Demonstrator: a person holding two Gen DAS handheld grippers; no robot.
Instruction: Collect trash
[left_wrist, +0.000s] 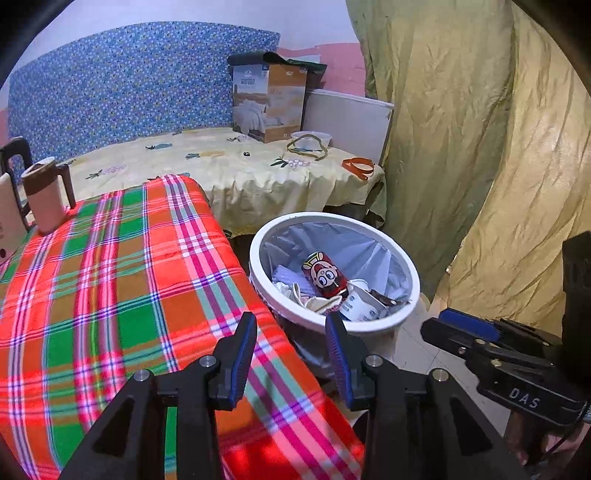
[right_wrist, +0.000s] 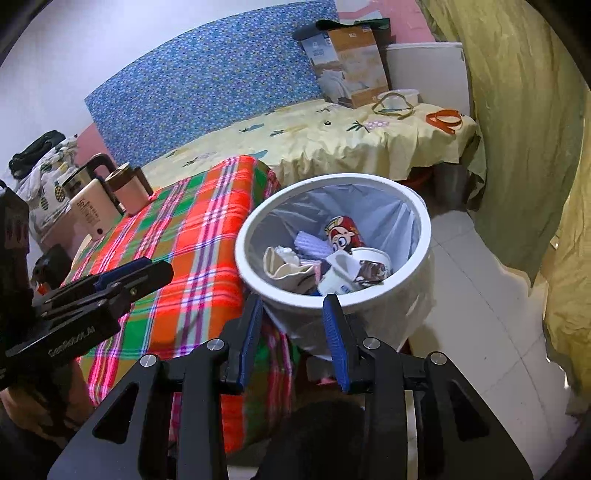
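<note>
1. Where the plaid-covered table ends on its right, the white bin (right_wrist: 413, 254) stands on the pale tiled floor (right_wrist: 476, 295), its rim just beside the table's edge; a grey liner bag (right_wrist: 373, 210) hangs inside it.
2. Inside the bin lies the trash: a red can with a cartoon face (right_wrist: 343, 236), a crumpled white paper cup (right_wrist: 369, 258), a beige crumpled piece (right_wrist: 286, 269) at the left, a pale purple wad (right_wrist: 308, 242) and a dark torn wrapper (right_wrist: 371, 271).
3. Above the table's near right edge hangs the left gripper (left_wrist: 291, 328) – its blue-padded jaws stand apart with nothing between them, only cloth and the bin's rim showing through the gap.
4. Nearer the bin hangs the right gripper (right_wrist: 293, 308), its jaws likewise parted and empty, framing the bin's near rim without touching it.
5. Over the table lies a red, green and orange plaid cloth (left_wrist: 122, 280); at its far left stand a pink mug with a brown lid (left_wrist: 44, 199) and a cream kettle (right_wrist: 90, 214).
6. Farther back is a bed with a yellow sheet (left_wrist: 229, 162), bearing a cardboard box (left_wrist: 269, 99), a white bowl (left_wrist: 312, 138) and an orange strap (left_wrist: 358, 166) – a blue floral board (left_wrist: 122, 88) leans behind it.
7. At the right hangs an olive-yellow curtain (left_wrist: 461, 129).
</note>
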